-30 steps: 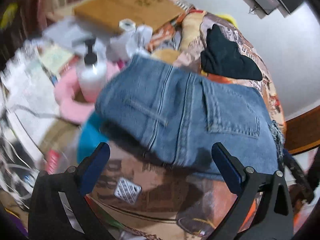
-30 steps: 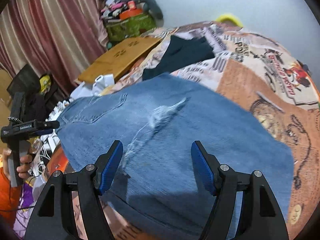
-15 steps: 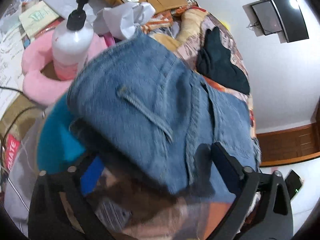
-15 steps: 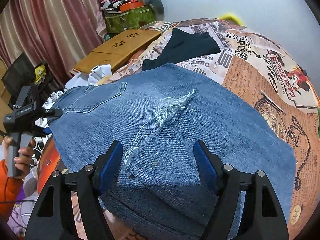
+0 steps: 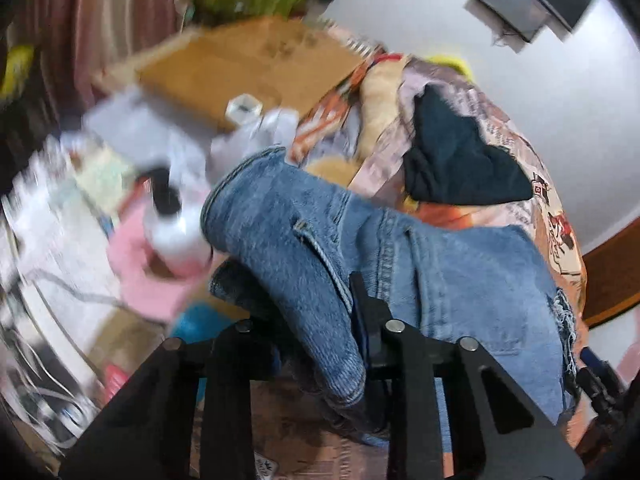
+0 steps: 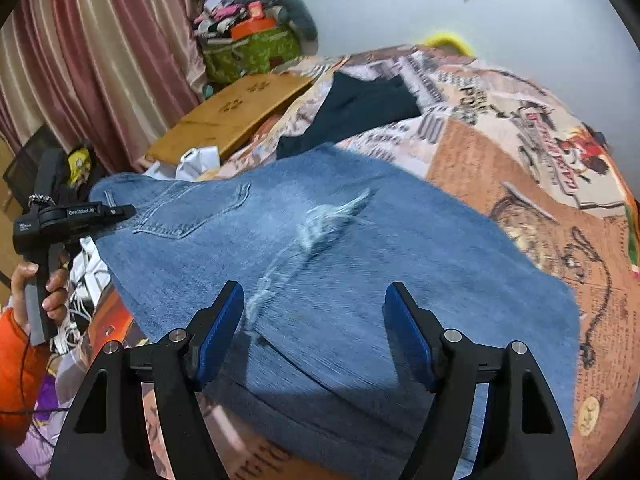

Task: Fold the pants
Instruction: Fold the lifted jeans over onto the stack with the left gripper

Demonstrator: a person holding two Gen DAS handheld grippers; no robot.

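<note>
The bed, with its printed newspaper-style cover, carries everything here. The blue jeans are spread flat across it, right under and ahead of the right tool, which hangs unclenched over the denim, nothing between its pads. The big change is on the waistband end: the left tool has just been closing and now pinches the bunched waistband, which was lying loose in front of it a second ago. I'd say that corner's ready to be carried over for a fold.
</note>
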